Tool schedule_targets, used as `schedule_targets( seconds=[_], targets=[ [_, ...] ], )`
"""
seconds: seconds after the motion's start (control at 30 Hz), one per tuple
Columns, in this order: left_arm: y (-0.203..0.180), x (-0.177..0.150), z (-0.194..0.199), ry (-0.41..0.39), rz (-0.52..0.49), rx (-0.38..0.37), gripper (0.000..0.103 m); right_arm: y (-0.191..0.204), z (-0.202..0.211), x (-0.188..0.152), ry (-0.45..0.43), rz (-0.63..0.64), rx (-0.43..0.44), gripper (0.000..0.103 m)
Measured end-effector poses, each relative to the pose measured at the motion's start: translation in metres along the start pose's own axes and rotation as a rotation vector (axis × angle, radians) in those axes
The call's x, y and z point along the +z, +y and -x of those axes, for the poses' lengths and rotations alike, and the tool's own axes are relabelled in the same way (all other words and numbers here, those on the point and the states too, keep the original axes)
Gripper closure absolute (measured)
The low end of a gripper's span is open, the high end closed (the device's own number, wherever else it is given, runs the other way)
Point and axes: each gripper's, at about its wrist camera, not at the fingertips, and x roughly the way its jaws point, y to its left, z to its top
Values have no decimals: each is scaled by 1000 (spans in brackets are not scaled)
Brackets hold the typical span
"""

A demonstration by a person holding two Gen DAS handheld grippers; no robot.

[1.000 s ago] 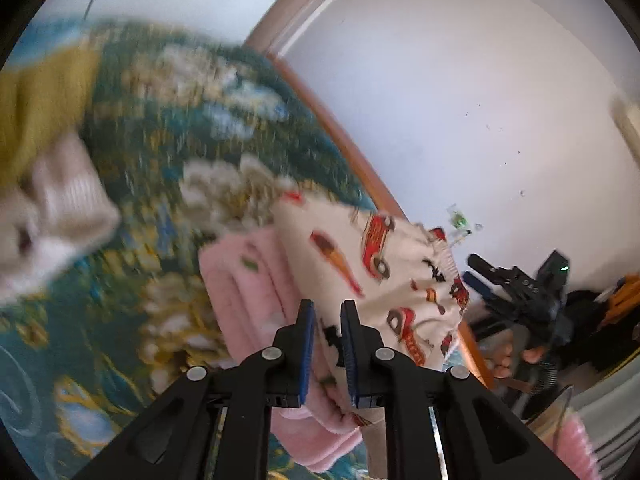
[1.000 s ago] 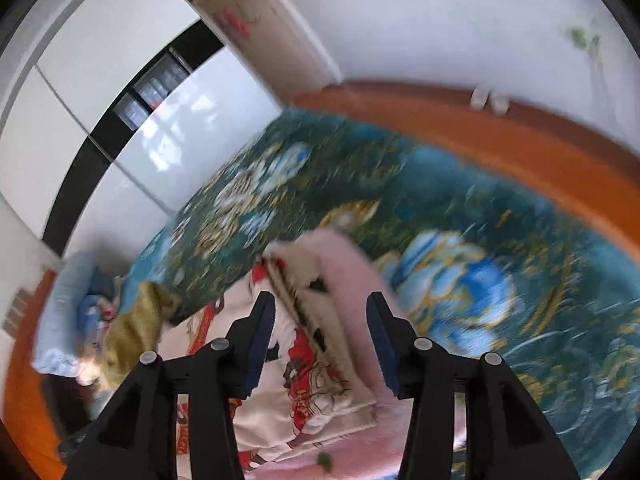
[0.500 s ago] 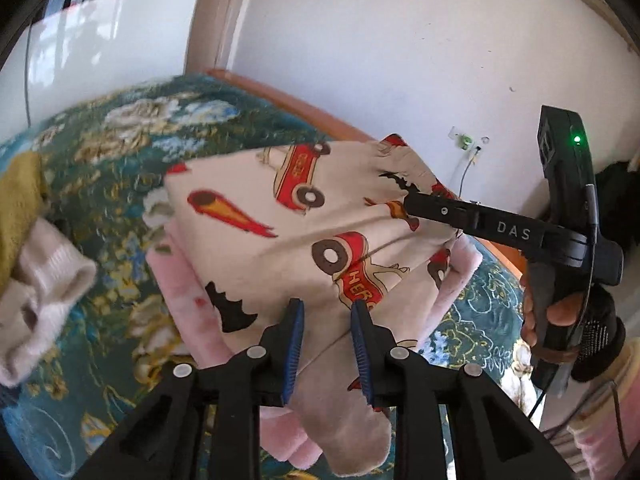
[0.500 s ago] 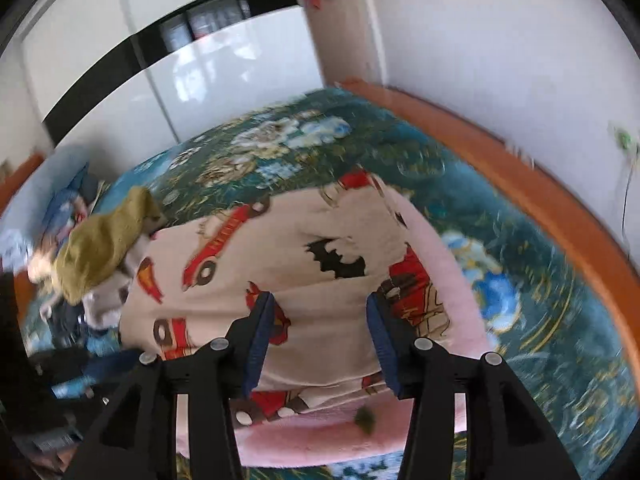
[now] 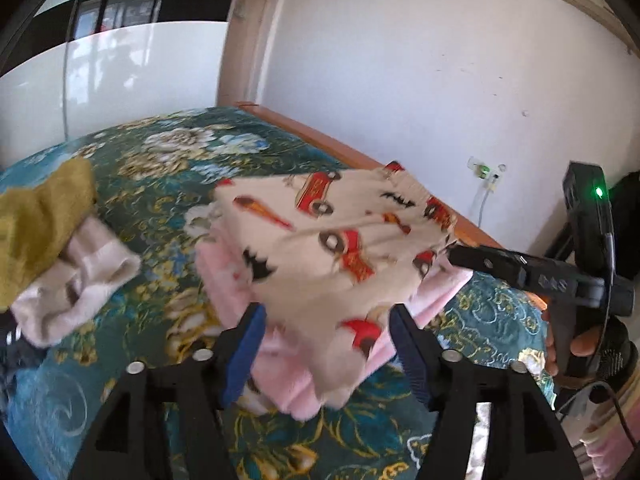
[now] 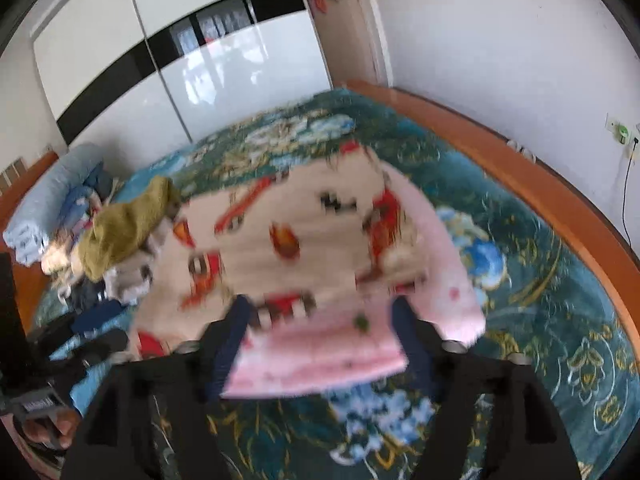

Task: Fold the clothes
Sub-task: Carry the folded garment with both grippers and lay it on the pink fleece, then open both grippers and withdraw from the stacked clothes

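A cream garment with a red car print (image 5: 320, 232) lies folded on top of a folded pink garment (image 5: 224, 280) on the teal floral bedspread (image 5: 160, 176). My left gripper (image 5: 326, 344) is open, its blue-padded fingers either side of the cream garment's near edge, which droops between them. The right gripper (image 5: 454, 252) reaches in from the right, its tip at the garment's right edge. In the right wrist view the right gripper (image 6: 320, 332) is open over the near edge of the pink garment (image 6: 320, 356), with the cream garment (image 6: 288, 236) beyond it.
A pile of unfolded clothes sits at the left, with an olive-yellow garment (image 5: 40, 216) over a beige knit (image 5: 76, 280). The orange wooden bed frame (image 6: 520, 172) runs along the white wall. A glossy wardrobe (image 6: 200, 80) stands behind the bed.
My left gripper was shut on the cream garment's edge and has now opened, letting it drop onto the pink garment. The right gripper stayed open and pulled back a little.
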Motion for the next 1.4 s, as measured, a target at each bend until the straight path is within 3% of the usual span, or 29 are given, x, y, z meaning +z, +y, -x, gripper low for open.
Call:
schedule_targets(
  seconds=[0.03,0.23,0.33,0.4,0.7,1.4],
  targets=[
    [0,-4,2,-3,9,8,20,-2,1,-5,13,2,-2,10],
    [4,-25,-10,60,72,20,11,-6,-9,-26,49,22,-32,9],
    [-2,-31,-12,65,63,40,0,-7,-13,-29,39,26,-52,5],
    [-4,-33,-13,65,67,43,0,-6,-15,-31,39,31,-68,0],
    [-7,-41,-21,92,89,91,0,-10,-14,-34,22,29,-96,0],
    [-4,-55,-33,11,106,235,0,-4,-21,-41,15,54,-90,0]
  ],
)
